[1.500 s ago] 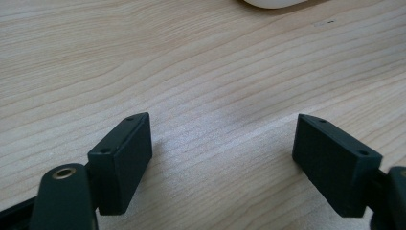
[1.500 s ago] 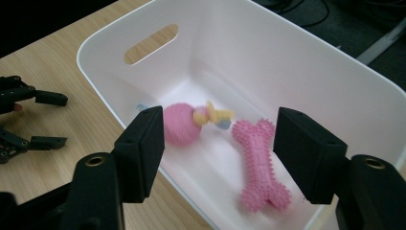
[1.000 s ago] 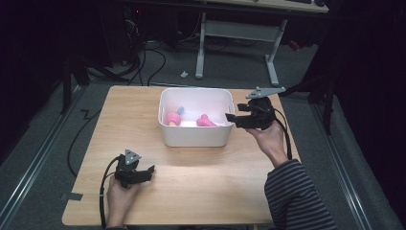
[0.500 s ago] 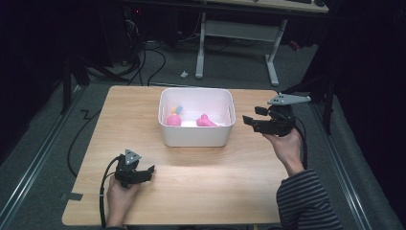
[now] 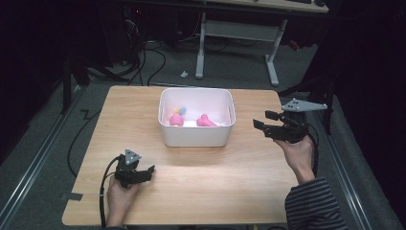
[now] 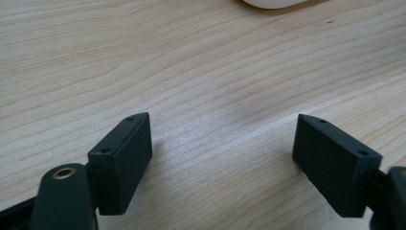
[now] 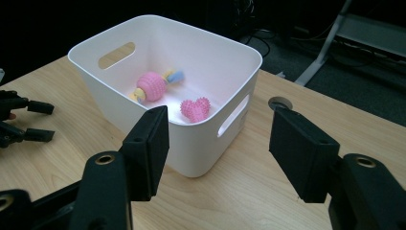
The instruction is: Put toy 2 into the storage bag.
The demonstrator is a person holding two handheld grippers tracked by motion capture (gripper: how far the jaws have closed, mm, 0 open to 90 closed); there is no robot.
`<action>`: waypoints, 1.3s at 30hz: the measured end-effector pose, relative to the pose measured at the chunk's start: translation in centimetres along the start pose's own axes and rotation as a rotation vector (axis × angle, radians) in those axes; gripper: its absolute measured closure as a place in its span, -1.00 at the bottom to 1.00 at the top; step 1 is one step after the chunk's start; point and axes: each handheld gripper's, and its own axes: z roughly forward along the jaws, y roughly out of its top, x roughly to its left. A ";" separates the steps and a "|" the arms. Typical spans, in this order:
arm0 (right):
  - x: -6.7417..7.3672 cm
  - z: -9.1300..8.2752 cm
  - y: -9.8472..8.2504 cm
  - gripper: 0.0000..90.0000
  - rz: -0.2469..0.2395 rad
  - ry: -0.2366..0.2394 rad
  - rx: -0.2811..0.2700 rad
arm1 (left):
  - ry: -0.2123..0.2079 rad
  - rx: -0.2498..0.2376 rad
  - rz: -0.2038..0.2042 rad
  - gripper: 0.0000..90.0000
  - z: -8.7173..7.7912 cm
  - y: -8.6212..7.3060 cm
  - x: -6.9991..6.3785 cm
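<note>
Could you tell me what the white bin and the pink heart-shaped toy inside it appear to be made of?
The white bin looks like moulded plastic with a smooth, slightly satin finish: thin even walls, rounded corners and cut-out handle slots. The pink heart-shaped toy seems to be soft rubber or similar, judging by its matte surface covered in small nubs, though the look alone cannot confirm how soft it is.

In the left gripper view, the white plastic bin (image 6: 274, 3) is cut off by the top edge, leaving a sliver of its base. In the high view, the bin's near wall (image 5: 195, 136) hides the lower part of the pink spiky heart-shaped toy (image 5: 206, 121), and the pink ball toy with yellow and blue ends (image 5: 176, 117) is too small to make out. The striped sleeve (image 5: 313, 208) runs off the bottom edge.
</note>
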 end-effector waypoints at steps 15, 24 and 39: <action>0.2 -1.6 -2.0 -0.12 0.006 0.001 -0.029 | 0.000 0.000 0.000 -0.52 0.0 0.0 0.0; 0.3 -2.4 -3.8 -0.12 0.022 -0.018 -0.031 | 0.000 0.000 0.000 -0.52 0.0 0.0 0.0; 1.6 -3.0 -4.9 -0.11 -0.008 -0.043 -0.012 | 0.000 0.000 0.000 -0.52 0.0 0.0 0.0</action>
